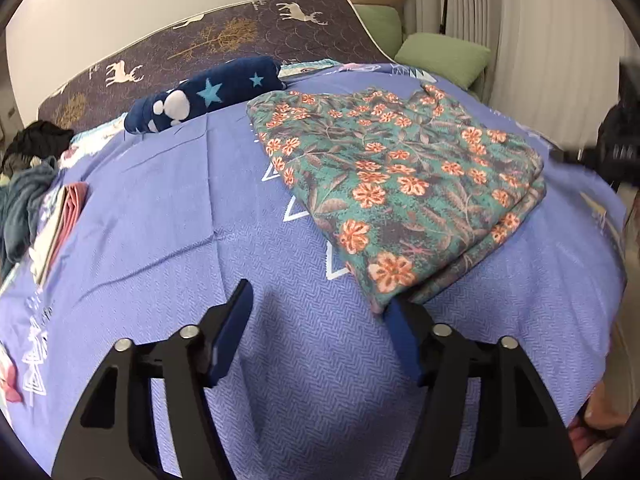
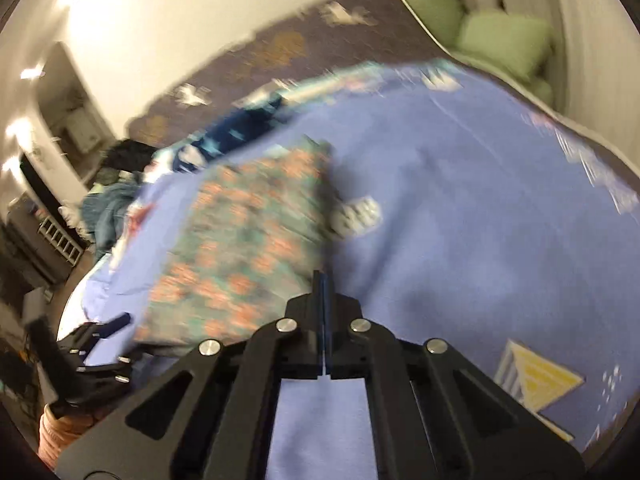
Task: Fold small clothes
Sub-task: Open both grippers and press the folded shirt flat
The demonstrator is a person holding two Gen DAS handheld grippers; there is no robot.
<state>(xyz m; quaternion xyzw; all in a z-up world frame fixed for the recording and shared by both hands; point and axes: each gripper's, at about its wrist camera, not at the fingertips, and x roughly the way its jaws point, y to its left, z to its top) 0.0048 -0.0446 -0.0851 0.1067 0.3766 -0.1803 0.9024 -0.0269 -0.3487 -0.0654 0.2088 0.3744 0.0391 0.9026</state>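
Floral garment: the folded floral garment lies flat on the blue bedspread, right of the bed's middle in the left wrist view; its near corner points toward the camera and ends just beside the right finger of the left gripper. In the right wrist view it is blurred, left of centre.
Garment edges: layered edges show along its right side, stacked one on another.
Open room: a broad bare stretch of bedspread runs left of the garment and in front of it, between the garment and the pile at the left edge. In the right wrist view, bare blue cloth also spreads to the right of the garment.
Bed borders: a navy star-print pillow sits beyond the garment near the deer-print mattress, which leans behind the bed. A folded pink and cream stack and a heap of dark clothes lie at the left edge. Green cushions are past the far right corner.
Left gripper: the left gripper hangs low over the bedspread, fingers spread wide, nothing between them.
Right gripper: the right gripper points along the bed just right of the garment, its fingers pressed together with nothing visible between them; this view is motion-blurred.
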